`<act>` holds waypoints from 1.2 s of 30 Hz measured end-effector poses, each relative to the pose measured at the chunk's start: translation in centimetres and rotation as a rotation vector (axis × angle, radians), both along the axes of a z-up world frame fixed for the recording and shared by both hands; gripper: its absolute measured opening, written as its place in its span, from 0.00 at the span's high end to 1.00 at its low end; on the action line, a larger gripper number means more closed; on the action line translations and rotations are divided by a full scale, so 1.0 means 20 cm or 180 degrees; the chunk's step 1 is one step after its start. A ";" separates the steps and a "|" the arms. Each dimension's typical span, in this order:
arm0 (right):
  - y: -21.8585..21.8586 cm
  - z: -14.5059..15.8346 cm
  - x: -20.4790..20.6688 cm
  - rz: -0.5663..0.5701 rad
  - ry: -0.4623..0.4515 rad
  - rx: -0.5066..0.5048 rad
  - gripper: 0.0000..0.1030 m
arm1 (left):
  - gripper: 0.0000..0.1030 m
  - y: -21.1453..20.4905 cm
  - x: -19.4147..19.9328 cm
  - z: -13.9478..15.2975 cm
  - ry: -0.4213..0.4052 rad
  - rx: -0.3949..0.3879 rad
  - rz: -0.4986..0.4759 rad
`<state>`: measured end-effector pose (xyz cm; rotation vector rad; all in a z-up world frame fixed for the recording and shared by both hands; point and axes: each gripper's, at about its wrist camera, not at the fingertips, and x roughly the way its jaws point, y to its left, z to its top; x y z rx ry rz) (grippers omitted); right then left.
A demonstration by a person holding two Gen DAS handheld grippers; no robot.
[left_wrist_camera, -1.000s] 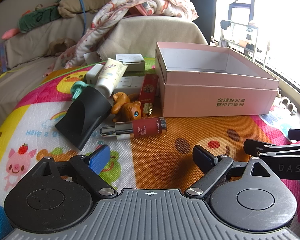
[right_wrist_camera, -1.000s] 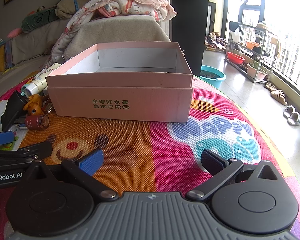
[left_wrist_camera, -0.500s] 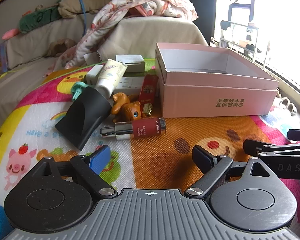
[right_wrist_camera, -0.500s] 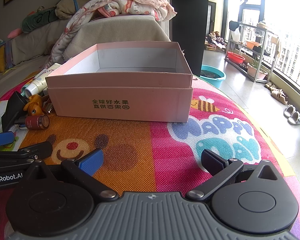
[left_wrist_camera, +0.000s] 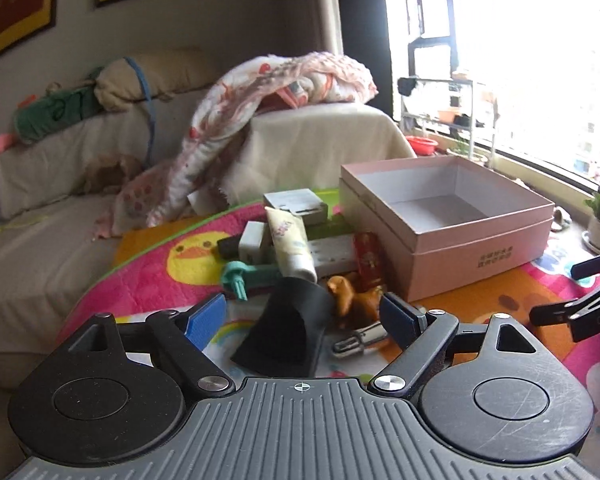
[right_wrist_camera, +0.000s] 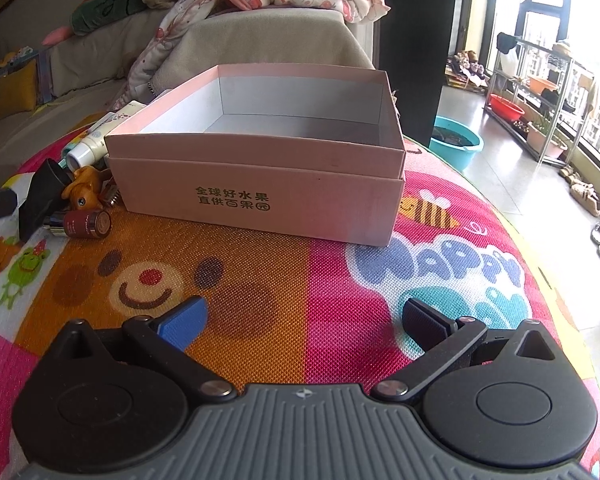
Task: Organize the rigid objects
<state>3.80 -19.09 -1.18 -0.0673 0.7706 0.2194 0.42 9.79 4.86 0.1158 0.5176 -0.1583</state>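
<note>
A colourful cartoon play mat point(right_wrist_camera: 308, 264) covers the work surface and carries every item. The largest item is the pink box point(right_wrist_camera: 260, 200), open at the top; its interior shows only white walls and floor. It stands at the middle of the mat in the right wrist view and to the right of the item cluster in the left wrist view.

The cluster lies just beside the left wall of the box. From largest to smallest it comprises:
- a black nozzle point(left_wrist_camera: 288, 332), lying on its side at the near edge of the cluster;
- a cream tube point(left_wrist_camera: 288, 244), resting across other items with its cap toward the camera;
- a white carton point(left_wrist_camera: 296, 204) at the far edge;
- a teal plastic part point(left_wrist_camera: 240, 276);
- a brown animal figurine point(left_wrist_camera: 352, 300), just beside the nozzle;
- a dark red bottle point(right_wrist_camera: 86, 224) with a metal end, lying flat.

The left gripper point(left_wrist_camera: 302, 316) points at the nozzle. Its jaws are wide and closing; the pads touch nothing.

The right gripper point(right_wrist_camera: 304, 320) hovers over bare mat, jaws wide apart, holding nothing.
</note>
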 end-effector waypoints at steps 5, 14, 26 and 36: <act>0.00 0.01 0.01 0.0106 0.0033 -0.0018 0.00 | 0.14 0.10 0.28 -0.12 0.0576 -0.0121 -0.0179; 0.13 0.06 -0.06 0.0421 -0.0191 0.0088 0.01 | 0.44 0.18 0.15 -0.15 0.0537 -0.0467 -0.0204; 0.85 0.09 0.00 0.0791 -0.0532 -0.0150 0.03 | 0.44 0.42 -0.24 -0.01 0.0245 -0.0907 0.0310; 0.94 0.05 0.08 0.0657 -0.0233 -0.0191 0.23 | 0.44 0.40 -0.29 -0.09 0.0345 -0.1020 0.0297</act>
